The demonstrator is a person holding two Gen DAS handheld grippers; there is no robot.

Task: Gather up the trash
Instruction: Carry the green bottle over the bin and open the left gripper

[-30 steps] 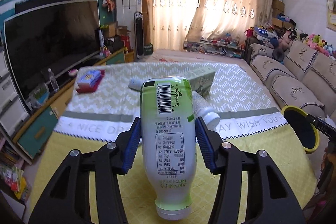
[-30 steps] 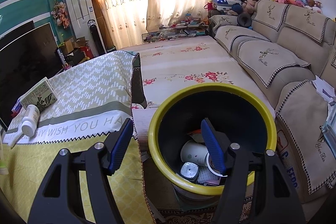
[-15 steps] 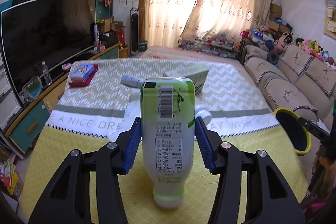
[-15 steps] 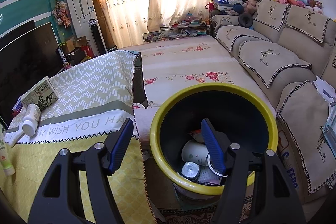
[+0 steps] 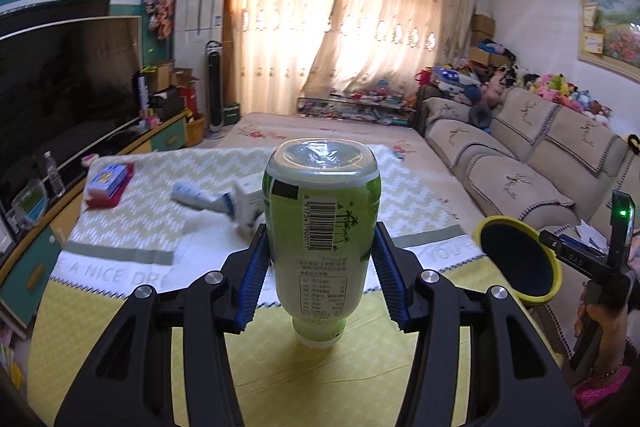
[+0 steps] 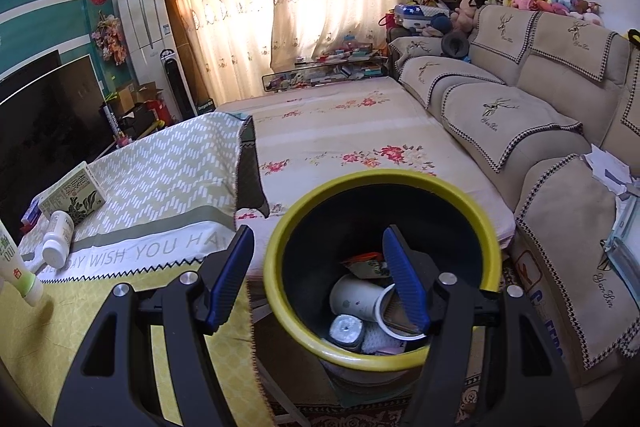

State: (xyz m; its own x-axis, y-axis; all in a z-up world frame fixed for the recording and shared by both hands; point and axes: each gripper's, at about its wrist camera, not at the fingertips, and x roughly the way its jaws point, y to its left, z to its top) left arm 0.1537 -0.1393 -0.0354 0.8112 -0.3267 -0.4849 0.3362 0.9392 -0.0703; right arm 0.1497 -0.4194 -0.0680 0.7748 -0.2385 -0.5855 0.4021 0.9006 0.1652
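A green drink bottle (image 5: pixel 320 239) with a white label hangs upside down, cap toward the yellow tablecloth (image 5: pixel 120 339). My left gripper (image 5: pixel 320 275) is shut on its sides, both blue pads pressing it. The same bottle (image 6: pixel 16 267) shows at the left edge of the right wrist view. A yellow-rimmed black bin (image 6: pixel 276 267) holds a white cup and other trash. My right gripper (image 6: pixel 320 283) stands open over it, one finger outside the left wall and one inside. The left wrist view shows the bin (image 5: pixel 516 263) beyond the table's right edge, with the hand-held right gripper (image 5: pixel 580 255) beside it.
On the patterned cloth lie a white pill bottle (image 6: pixel 58 239), a green box (image 6: pixel 72 199), a white tube (image 5: pixel 192 195) and a red and blue pack (image 5: pixel 108 183). A TV (image 5: pixel 60 99) stands left, a beige sofa (image 6: pixel 540 131) right.
My left gripper has risen and swung toward the right with the bottle, whose base now tips toward the camera. The bin looms larger in that view. The right gripper has kept still.
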